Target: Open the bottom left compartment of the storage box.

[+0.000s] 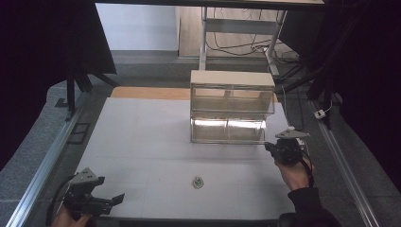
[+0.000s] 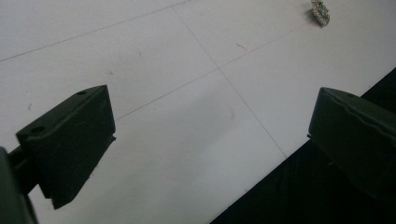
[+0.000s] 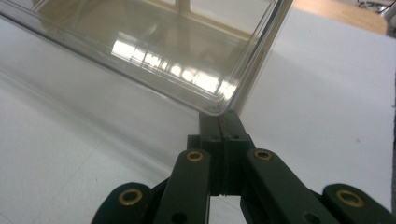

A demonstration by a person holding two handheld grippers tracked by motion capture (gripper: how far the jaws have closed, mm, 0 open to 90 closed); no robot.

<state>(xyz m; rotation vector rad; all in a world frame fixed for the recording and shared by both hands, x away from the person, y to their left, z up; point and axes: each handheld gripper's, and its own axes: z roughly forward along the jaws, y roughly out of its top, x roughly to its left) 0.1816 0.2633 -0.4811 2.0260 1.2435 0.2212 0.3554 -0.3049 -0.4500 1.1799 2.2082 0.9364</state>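
With its jaws pinched tight on the near right corner of the clear drawer (image 3: 154, 51), the right gripper (image 3: 223, 122) should pull straight toward the near edge, level, while the left gripper (image 1: 118, 198) waits wide at near left.

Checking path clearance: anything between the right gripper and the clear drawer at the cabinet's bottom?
Nothing visible. The right gripper, jaws shut, sits at the near right corner of the clear drawer; whether it touches is unclear. The small green object lies well off on the white table.
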